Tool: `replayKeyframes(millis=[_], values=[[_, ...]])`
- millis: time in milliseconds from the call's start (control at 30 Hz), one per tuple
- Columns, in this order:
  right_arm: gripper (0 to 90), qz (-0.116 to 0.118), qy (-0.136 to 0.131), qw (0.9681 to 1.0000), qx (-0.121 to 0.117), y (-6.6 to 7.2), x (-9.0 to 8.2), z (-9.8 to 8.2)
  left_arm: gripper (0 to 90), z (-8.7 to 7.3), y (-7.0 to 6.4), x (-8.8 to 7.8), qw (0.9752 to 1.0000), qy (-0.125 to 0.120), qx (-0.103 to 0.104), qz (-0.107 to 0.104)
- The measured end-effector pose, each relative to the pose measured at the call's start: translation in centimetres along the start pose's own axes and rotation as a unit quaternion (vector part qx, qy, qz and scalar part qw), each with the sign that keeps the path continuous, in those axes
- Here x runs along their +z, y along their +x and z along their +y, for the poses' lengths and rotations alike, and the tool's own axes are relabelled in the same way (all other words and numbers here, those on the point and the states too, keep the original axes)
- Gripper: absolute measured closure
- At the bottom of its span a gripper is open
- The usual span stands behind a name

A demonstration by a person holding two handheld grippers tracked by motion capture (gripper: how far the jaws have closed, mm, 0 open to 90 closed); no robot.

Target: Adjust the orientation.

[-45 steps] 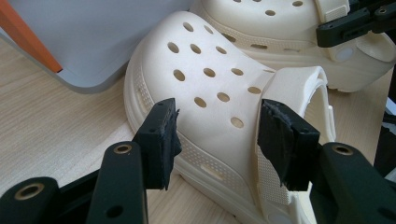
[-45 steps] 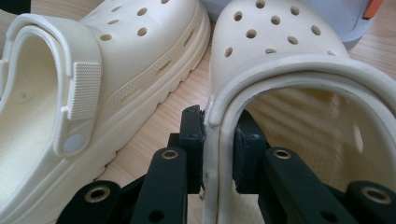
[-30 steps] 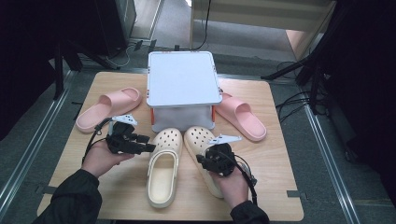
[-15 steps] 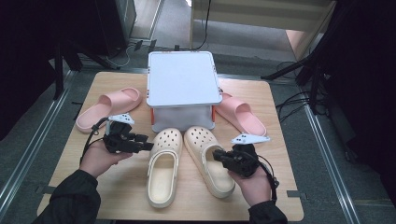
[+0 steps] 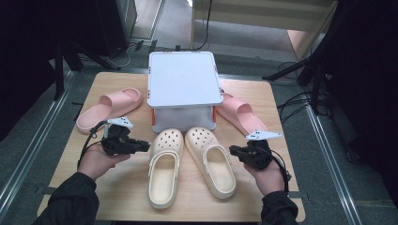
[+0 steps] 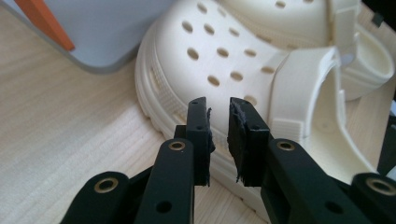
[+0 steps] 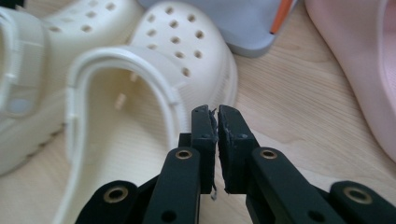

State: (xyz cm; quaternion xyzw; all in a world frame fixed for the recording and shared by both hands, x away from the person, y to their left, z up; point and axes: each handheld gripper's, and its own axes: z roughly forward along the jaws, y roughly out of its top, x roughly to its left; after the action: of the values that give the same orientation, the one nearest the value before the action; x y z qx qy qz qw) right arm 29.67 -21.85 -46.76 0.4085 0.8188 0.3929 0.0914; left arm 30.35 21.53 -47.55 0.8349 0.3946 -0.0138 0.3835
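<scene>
Both your claws have just been closing with nothing between them. Your left claw (image 6: pixel 218 123) is nearly clenched, a narrow gap left, the left clog (image 6: pixel 243 70) just ahead of its tips. Your right claw (image 7: pixel 217 122) is clenched empty; the right clog (image 7: pixel 140 88) lies just ahead and to its left, with the pink slipper (image 7: pixel 359 60) off to its right. Each clog's long axis runs from you toward the box (image 5: pixel 184 84); each hand is nearest its own clog.

Left gripper (image 5: pixel 141 145) nearly closed, right gripper (image 5: pixel 233 151) closed — both empty
</scene>
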Motion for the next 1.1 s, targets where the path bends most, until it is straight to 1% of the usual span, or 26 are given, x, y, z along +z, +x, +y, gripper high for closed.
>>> replayKeyframes(millis=[33,67,100,200,233,267,300,333,400,500,567,600,667,767,833,933,1000,1100], values=[[85.5,-0.003,0.006,1.0,-0.003,-0.3,0.3,0.0,78.2,-0.1,0.0,0.3,1.0,0.005,0.0,0.002],[85.6,-0.003,0.013,0.9999,-0.001,-0.6,0.7,-0.1,78.2,-0.3,0.0,0.6,0.9999,0.014,0.0,0.002],[85.6,-0.005,0.021,0.9998,0.002,-1.0,1.2,-0.1,78.2,-0.3,0.0,0.9,0.9999,0.017,-0.001,0.001],[85.5,0.002,0.043,0.999,0.01,-1.5,2.5,-0.2,78.1,-0.6,0.1,1.6,0.9996,0.026,-0.007,0.002],[85.5,0.003,0.046,0.9989,0.01,-1.5,2.7,-0.2,78.0,-0.7,0.1,1.9,0.9993,0.037,-0.006,0.004],[85.5,0.007,0.049,0.9988,0.007,-1.5,3.0,-0.2,77.8,-0.7,0.1,2.1,0.9991,0.041,-0.003,0.01],[85.4,0.009,0.05,0.9987,0.005,-1.4,3.1,-0.1,77.8,-0.7,0.1,2.3,0.9989,0.045,0.0,0.012],[85.6,0.008,0.053,0.9986,0.003,-1.2,3.3,-0.1,77.9,-0.8,0.2,2.3,0.9991,0.041,-0.002,0.012],[85.8,0.007,0.05,0.9987,-0.001,-1.1,3.4,0.1,77.6,-0.9,0.4,2.3,0.999,0.041,-0.011,0.013],[86.2,0.013,0.051,0.9986,0.008,-1.2,3.6,0.1,77.7,-1.3,0.5,2.6,0.9981,0.058,-0.013,0.017],[86.2,0.015,0.051,0.9985,0.012,-1.3,3.7,0.1,78.2,-1.5,0.5,2.7,0.9978,0.062,-0.017,0.014],[86.1,0.018,0.054,0.9983,0.011,-1.3,3.9,0.2,78.6,-1.5,0.5,2.8,0.9978,0.061,-0.02,0.015],[85.9,0.026,0.06,0.9979,0.008,-1.0,4.2,0.2,79.5,-1.5,0.4,2.8,0.9979,0.062,-0.02,0.009],[85.9,0.024,0.061,0.9978,-0.006,-0.4,4.6,0.3,79.7,-1.5,0.1,3.0,0.9981,0.058,-0.019,0.008],[85.9,0.029,0.057,0.9979,-0.004,-0.3,4.6,0.4,79.7,-1.5,0.1,3.1,0.998,0.057,-0.028,0.003],[86.0,0.032,0.056,0.9979,-0.001,-0.2,4.7,0.3,79.9,-1.5,0.1,3.2,0.9978,0.059,-0.032,-0.005],[86.0,0.034,0.056,0.9978,0.007,-0.2,4.7,0.3,79.8,-1.4,-0.1,3.3,0.9977,0.062,-0.025,-0.008],[85.8,0.037,0.054,0.9978,0.005,-0.2,4.8,0.3,79.5,-1.3,-0.4,3.6,0.9977,0.063,-0.025,-0.012]])
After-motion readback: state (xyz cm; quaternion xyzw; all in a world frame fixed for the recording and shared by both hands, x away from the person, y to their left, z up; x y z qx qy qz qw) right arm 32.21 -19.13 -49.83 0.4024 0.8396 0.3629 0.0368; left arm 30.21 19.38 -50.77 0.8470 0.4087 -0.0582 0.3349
